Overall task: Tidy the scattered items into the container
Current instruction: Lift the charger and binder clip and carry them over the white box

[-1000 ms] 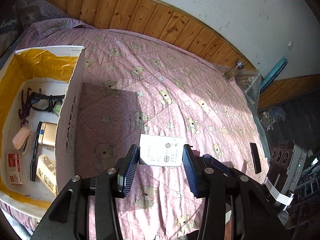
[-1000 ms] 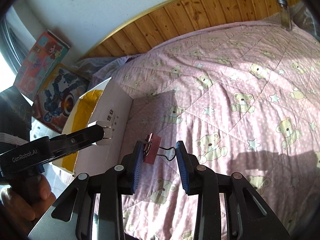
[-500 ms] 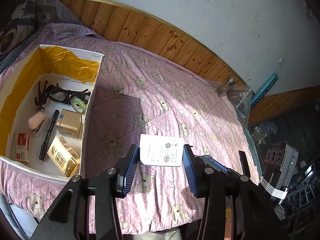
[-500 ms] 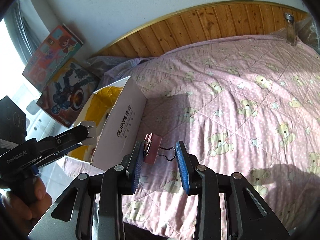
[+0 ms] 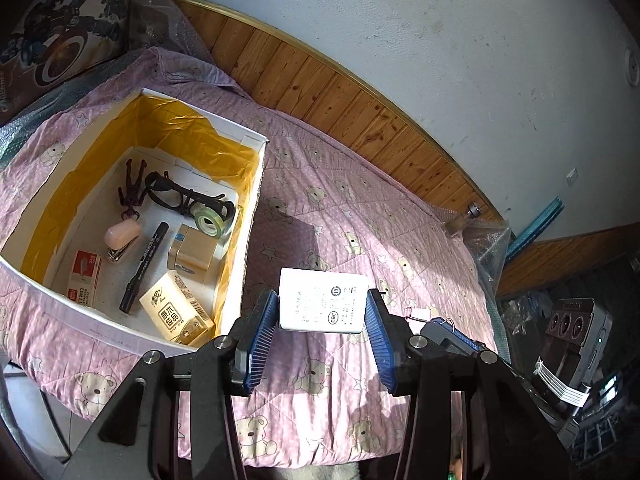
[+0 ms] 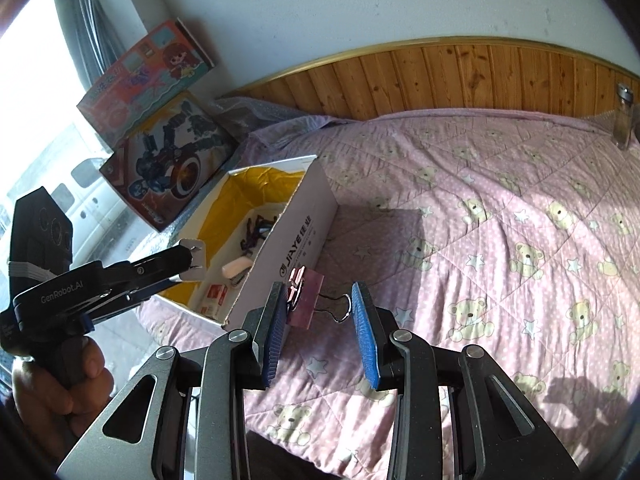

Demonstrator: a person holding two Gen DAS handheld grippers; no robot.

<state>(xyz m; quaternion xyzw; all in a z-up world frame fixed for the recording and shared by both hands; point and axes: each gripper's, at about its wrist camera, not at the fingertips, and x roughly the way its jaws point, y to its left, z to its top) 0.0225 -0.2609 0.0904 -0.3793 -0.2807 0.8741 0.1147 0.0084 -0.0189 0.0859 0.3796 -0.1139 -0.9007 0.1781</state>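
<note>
Both grippers have risen since a second ago, and the view now looks down into the box instead of skimming its side wall. Left gripper [image 5: 322,312] is clamped on a white adapter block [image 5: 323,301], its printed face up, carried clear of the pink bear quilt [image 5: 400,216]. Right gripper [image 6: 318,310] is clenched on a pink binder clip [image 6: 306,300], wire handle pointing toward the right pad, body pressed against the left one.

And there's the target: the white cardboard box [image 5: 250,216] with the yellow lining, sitting at about ten o'clock from the left gripper. Plenty already inside: glasses, a tape roll, a marker, a pink stapler, a tan tissue pack. The floor near the back wall looks bare.

So this is the carry step, both loads in the air, neither over the opening yet. In the right wrist view the left gripper [image 6: 192,258] pokes in at nine o'clock, beside the box rim, so it looks set to drop first.

Next move, by my read: swing the adapter toward ten o'clock, over the near wall, then let go above a bare patch. The clip should follow from the right, waiting its turn so the two tools don't collide over that opening
</note>
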